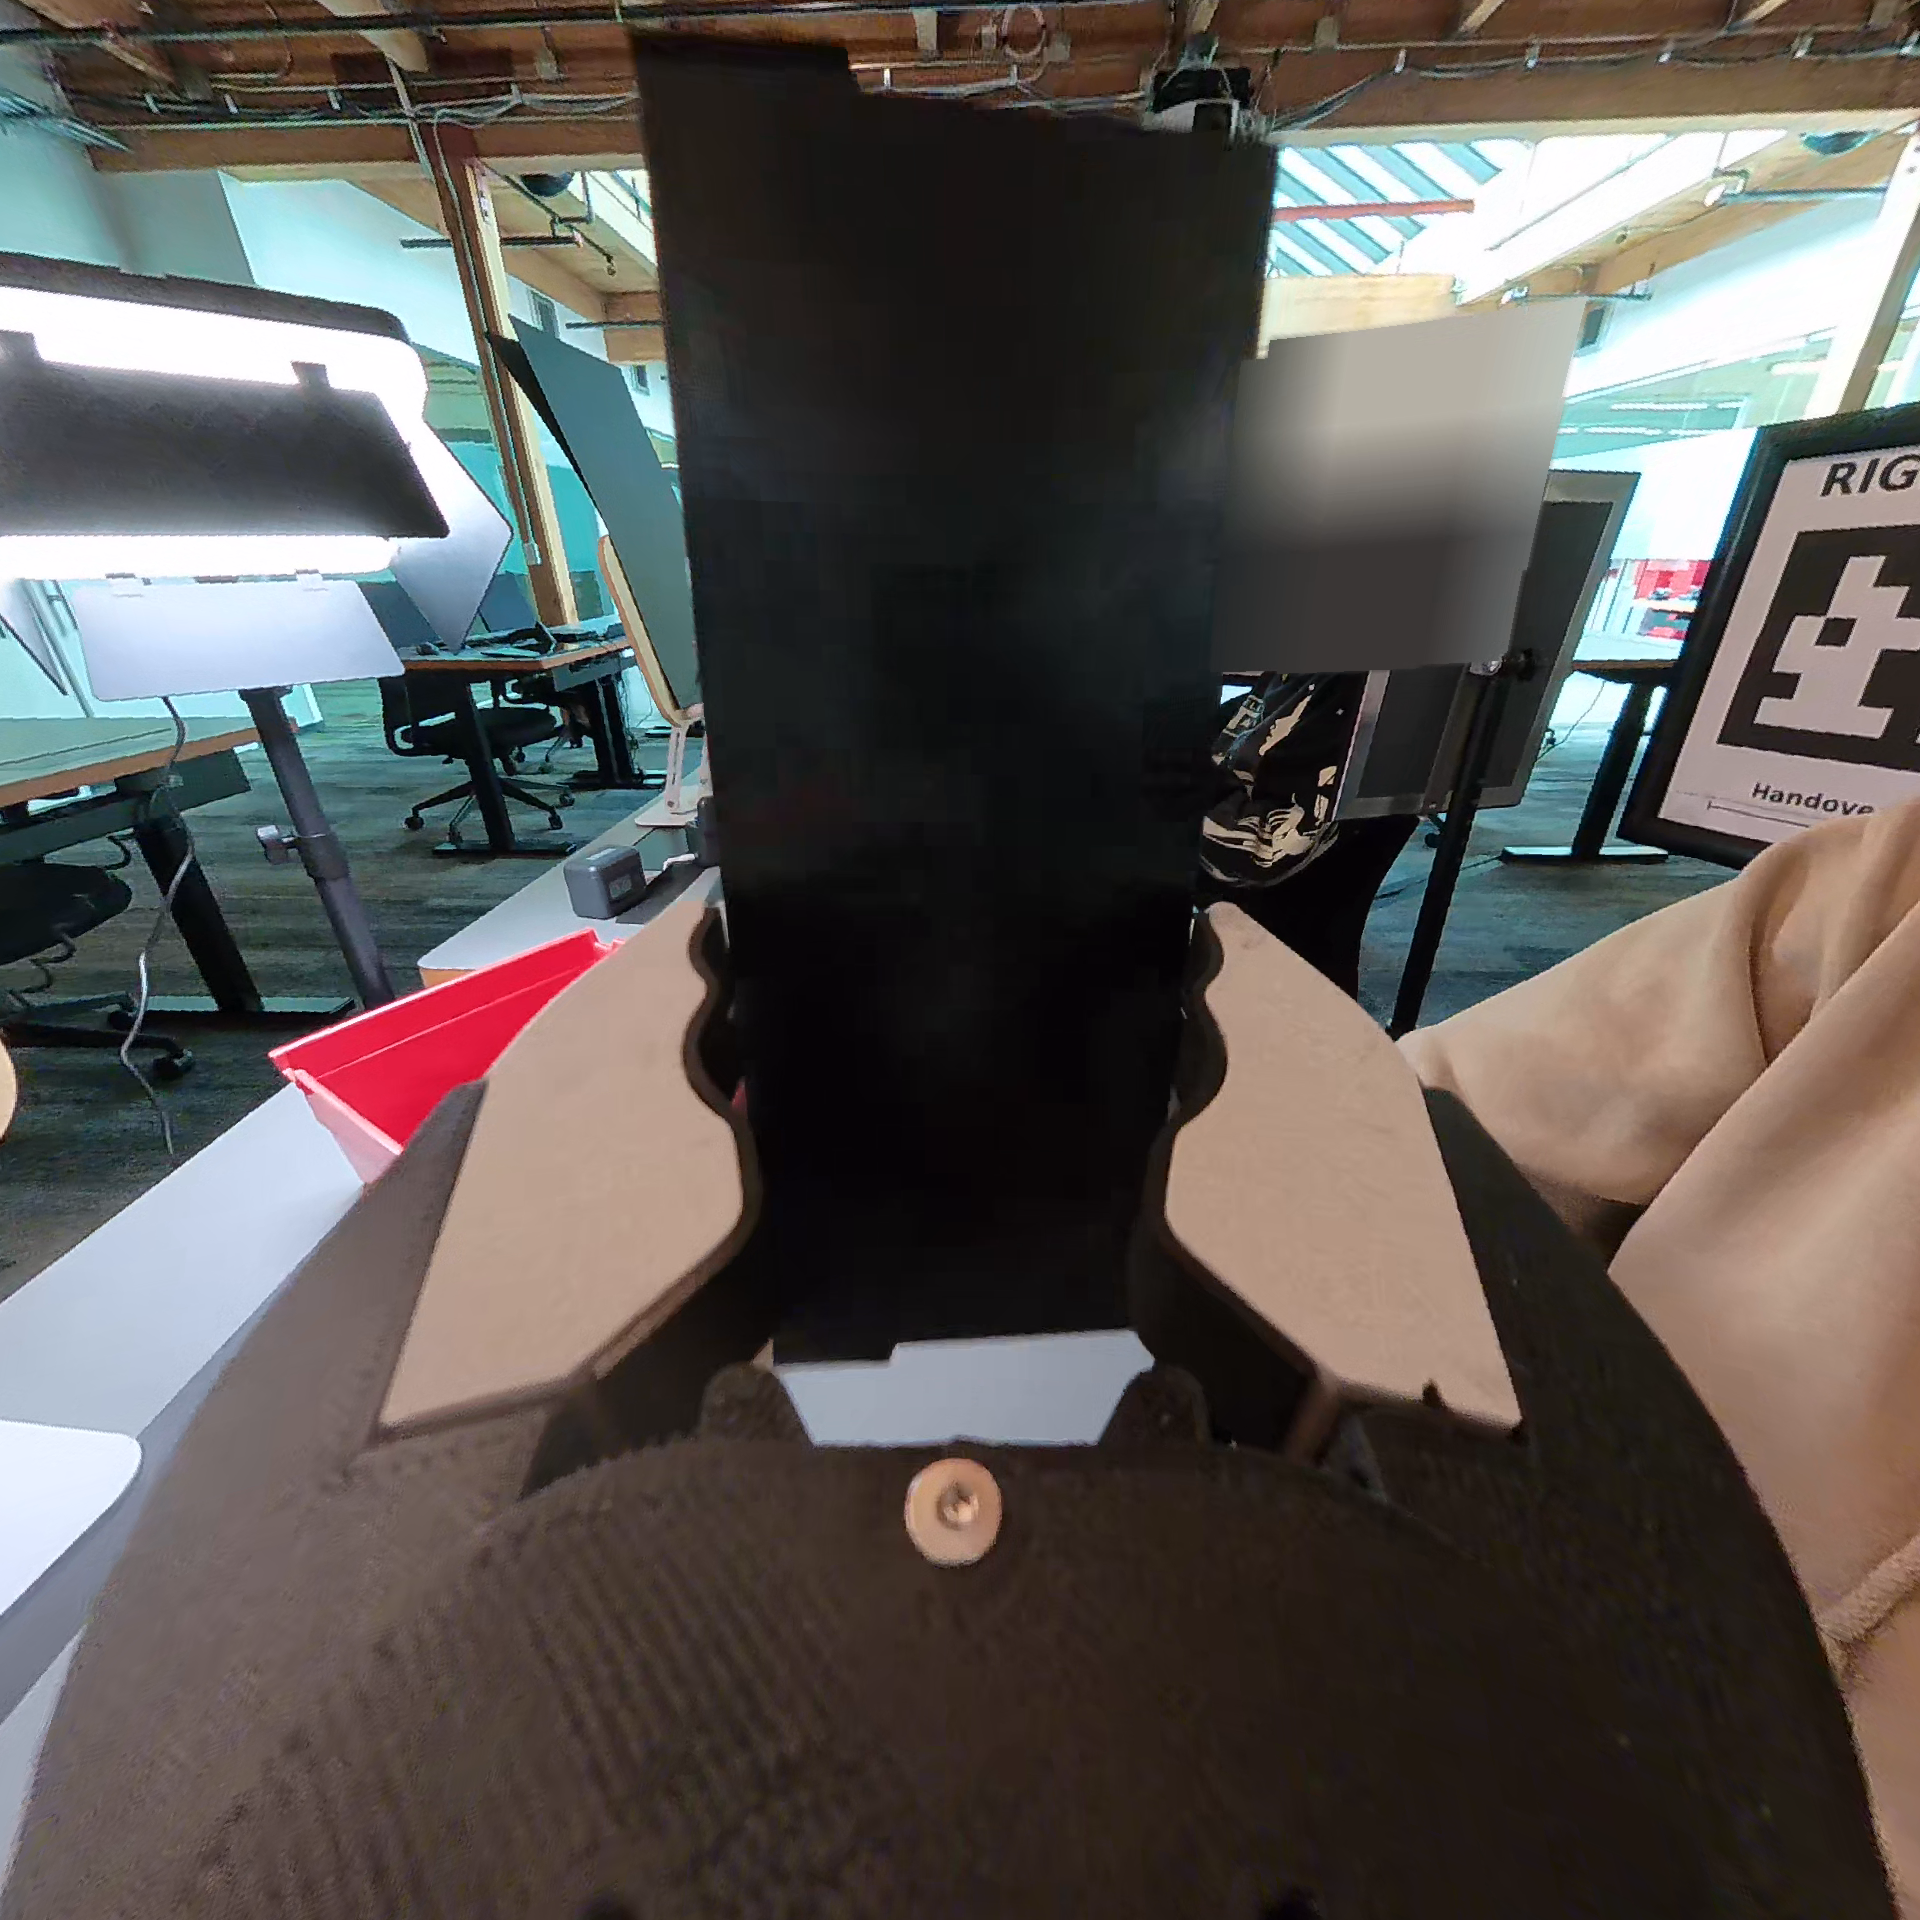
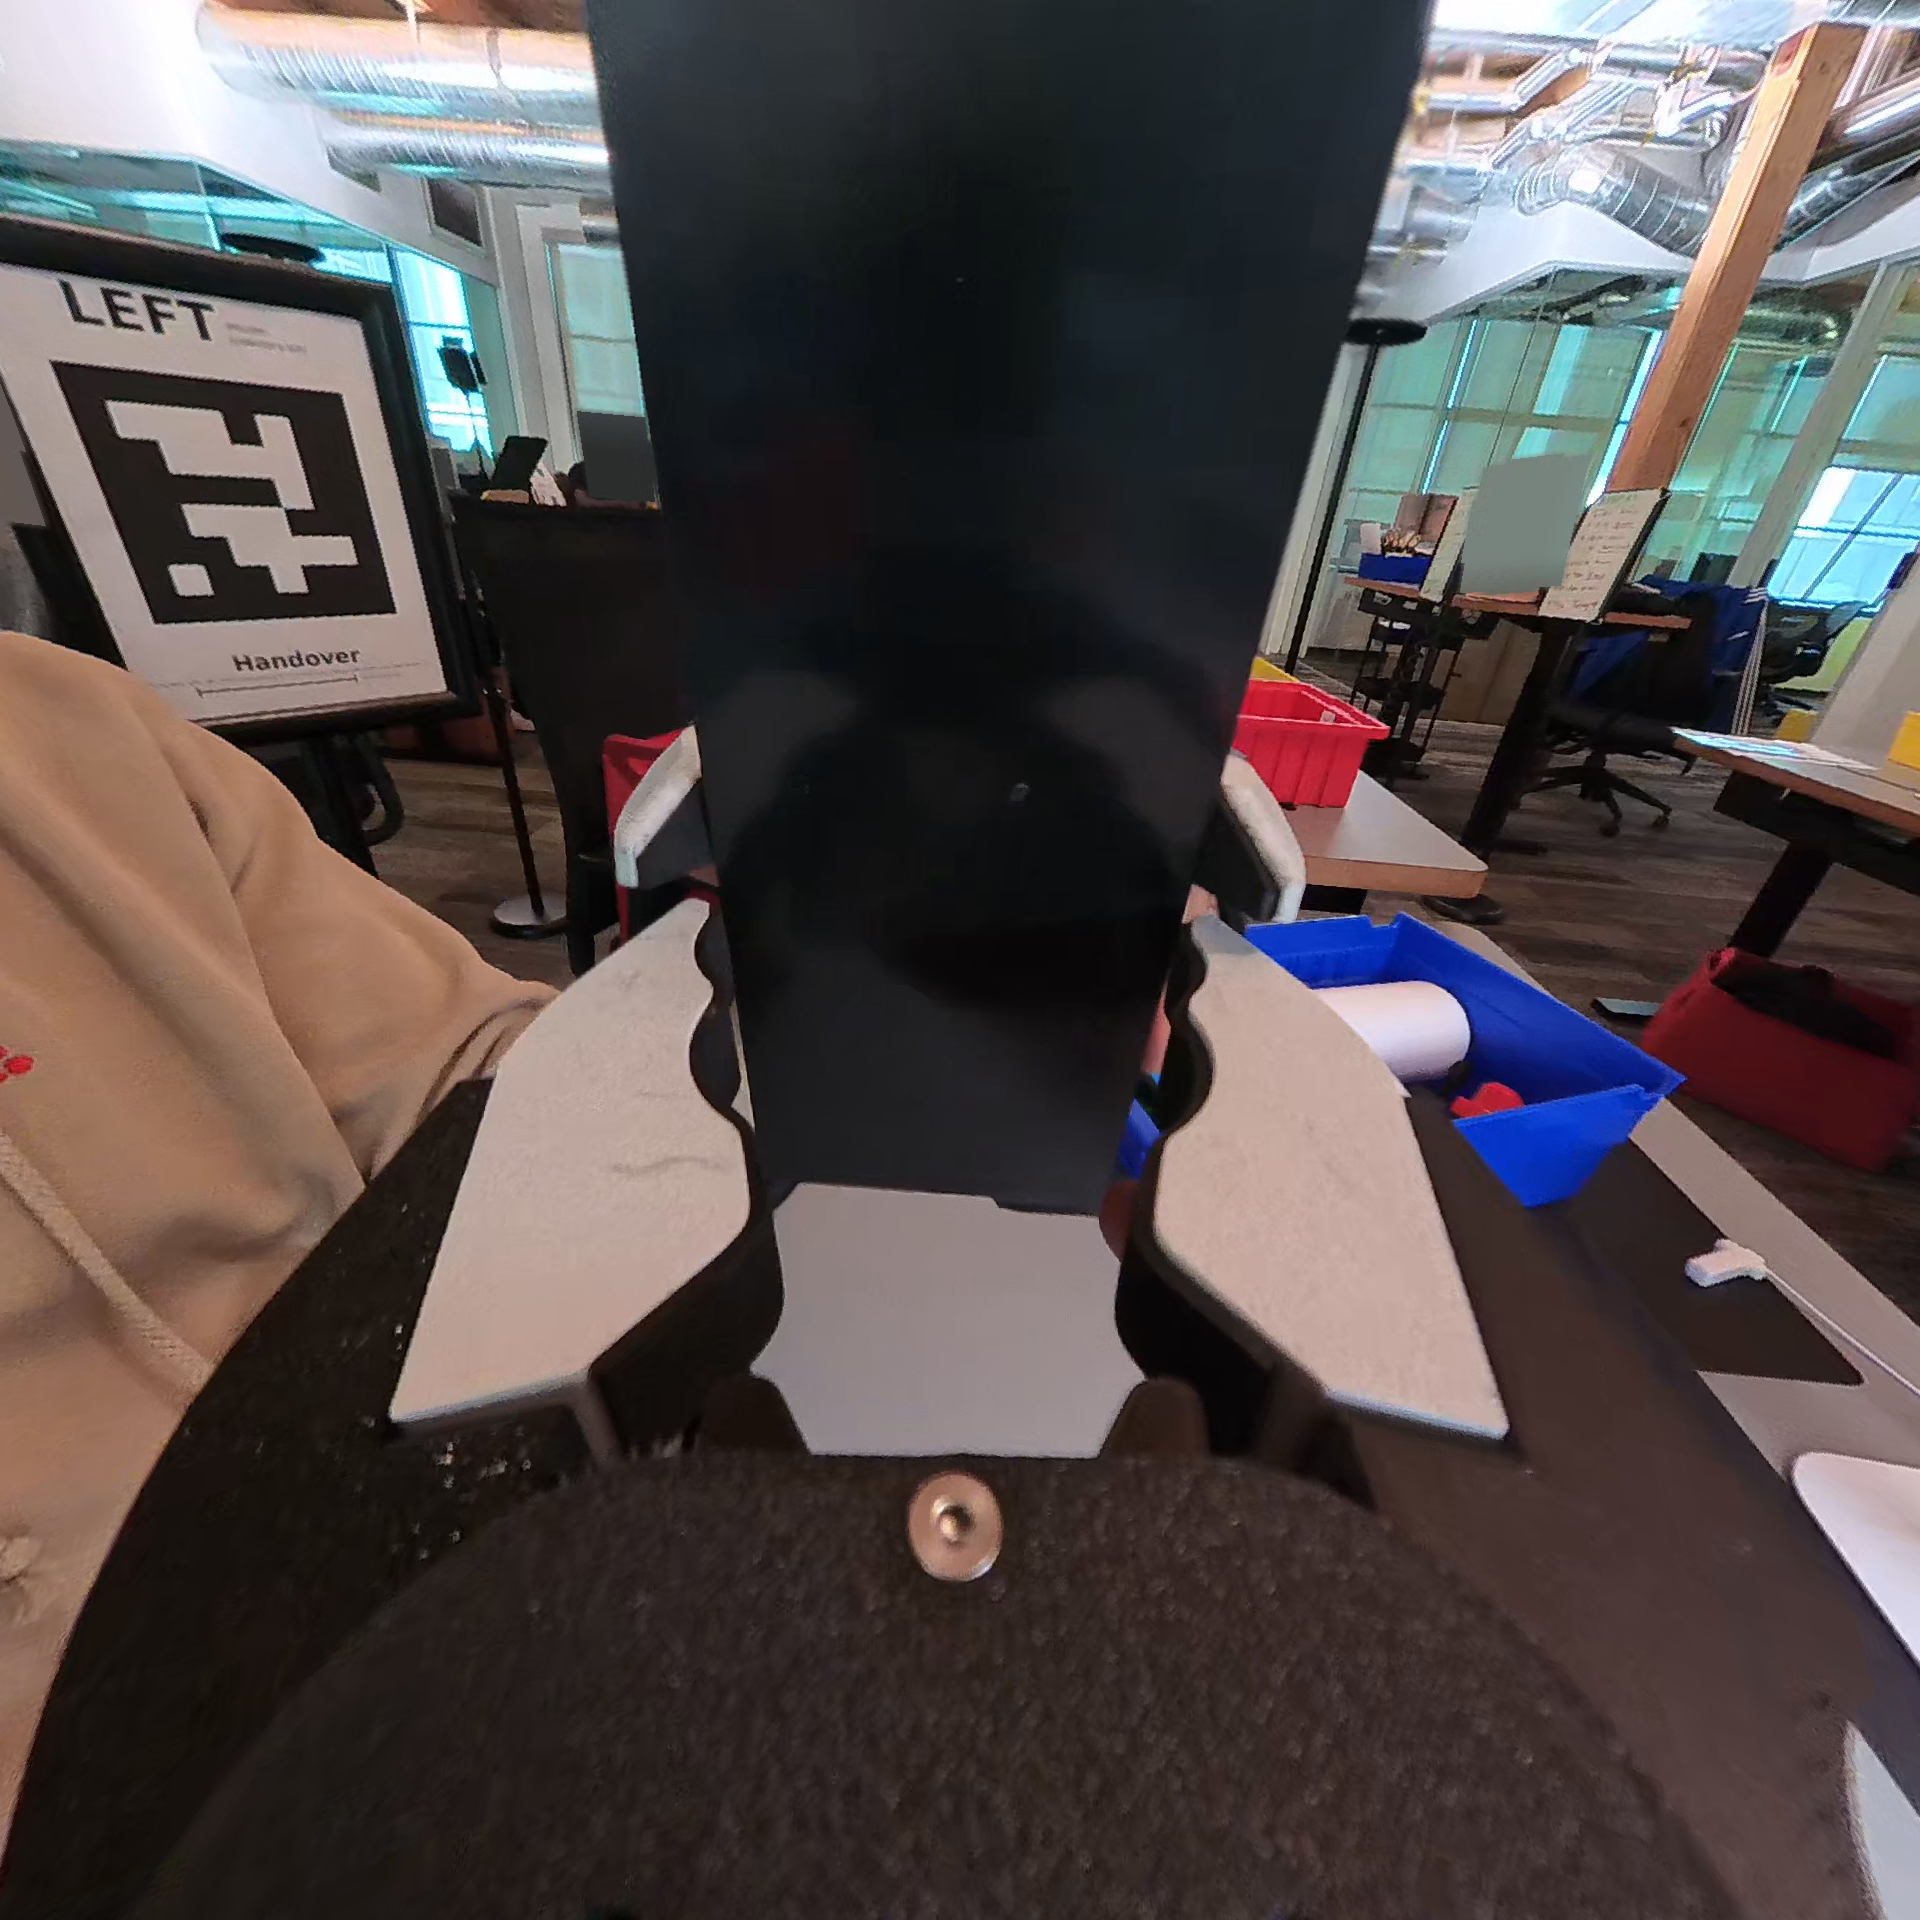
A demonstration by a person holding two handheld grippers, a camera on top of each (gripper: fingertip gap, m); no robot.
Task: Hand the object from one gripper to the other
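Observation:
A flat black panel [image 1: 956, 623] stands upright between the fingers of my left gripper [image 1: 956, 935], which is shut on its two side edges. The same black panel [image 2: 966, 520] fills the middle of the right wrist view, and my right gripper [image 2: 951, 935] is shut on its side edges too. In the right wrist view the left gripper's white-tipped fingers [image 2: 646, 808] clasp the panel just beyond my right fingertips. The panel hides the right gripper in the left wrist view.
A red bin [image 1: 436, 1049] sits on the white table [image 1: 156, 1299] at left. A blue bin [image 2: 1538, 1049] with a white roll [image 2: 1392, 1023] lies at right, and a red bin [image 2: 1304, 743] behind it. Framed marker boards [image 1: 1808, 644] [image 2: 218, 488] and a beige sleeve [image 1: 1714, 1143] [image 2: 156, 987] stand close by.

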